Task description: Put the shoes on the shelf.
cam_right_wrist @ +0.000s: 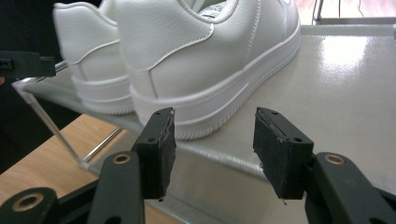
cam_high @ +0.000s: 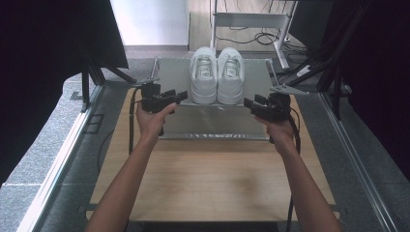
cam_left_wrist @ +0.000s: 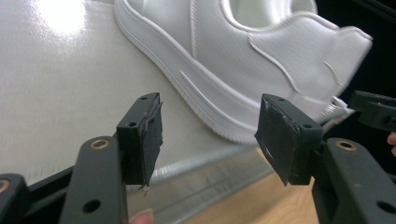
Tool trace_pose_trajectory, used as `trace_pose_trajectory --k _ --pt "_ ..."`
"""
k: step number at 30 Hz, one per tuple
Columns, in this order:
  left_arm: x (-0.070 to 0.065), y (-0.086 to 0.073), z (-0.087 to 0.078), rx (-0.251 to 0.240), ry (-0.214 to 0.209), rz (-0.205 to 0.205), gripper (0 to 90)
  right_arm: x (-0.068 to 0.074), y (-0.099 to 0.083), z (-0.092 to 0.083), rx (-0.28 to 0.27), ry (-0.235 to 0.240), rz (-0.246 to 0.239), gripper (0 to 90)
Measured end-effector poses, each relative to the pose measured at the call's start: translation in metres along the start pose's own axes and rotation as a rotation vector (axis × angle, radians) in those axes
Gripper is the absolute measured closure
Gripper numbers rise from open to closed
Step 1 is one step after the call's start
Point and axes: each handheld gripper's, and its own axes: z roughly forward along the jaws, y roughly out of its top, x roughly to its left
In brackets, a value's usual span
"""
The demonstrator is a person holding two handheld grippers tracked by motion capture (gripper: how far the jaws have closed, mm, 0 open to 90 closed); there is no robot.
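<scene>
A light wooden table (cam_high: 212,179) carried a grey metal shoe stand (cam_high: 212,121) at its far end, and a pair of white leather sneakers sat side by side on the stand's upper shelf, heels toward the person. The left sneaker (cam_high: 204,77) and the right sneaker (cam_high: 230,76) touched along their inner sides. A person's bare forearms reached in from the near edge, each hand holding a black gripper level with the shelf. The left gripper (cam_high: 180,96) sat just beside the left sneaker's heel, its jaws spread apart with nothing between them. The right gripper (cam_high: 248,103) sat near the right sneaker's heel, its jaws likewise spread and holding nothing; black padding on its fingers (cam_right_wrist: 161,149) looked frayed at the edges.
</scene>
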Motion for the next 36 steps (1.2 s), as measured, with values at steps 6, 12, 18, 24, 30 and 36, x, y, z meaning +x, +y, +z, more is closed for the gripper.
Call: trace_pose_trajectory --k 6,12,18,24,30,36 --pt "0.003 -0.024 -0.018 0.005 -0.041 0.017 37.9 -0.006 -0.021 -0.023 -0.044 0.022 0.018 48.6" --pt "0.005 -0.052 -0.038 0.009 -0.070 0.026 37.1 -0.014 -0.051 -0.043 -0.052 0.031 0.025 48.5" --pt "0.009 -0.078 -0.053 0.038 -0.089 0.043 35.5 -0.021 -0.094 -0.056 -0.065 0.061 0.024 47.1" --pt "0.015 -0.105 -0.058 0.083 -0.094 0.043 34.8 -0.025 -0.125 -0.054 -0.015 0.049 0.045 46.6" --pt "0.022 -0.119 -0.055 0.097 -0.086 0.016 34.0 -0.024 -0.133 -0.051 0.003 0.057 0.048 44.7" --pt "0.024 -0.123 -0.060 0.098 -0.060 0.039 32.8 -0.022 -0.137 -0.056 0.014 0.040 0.015 41.1"
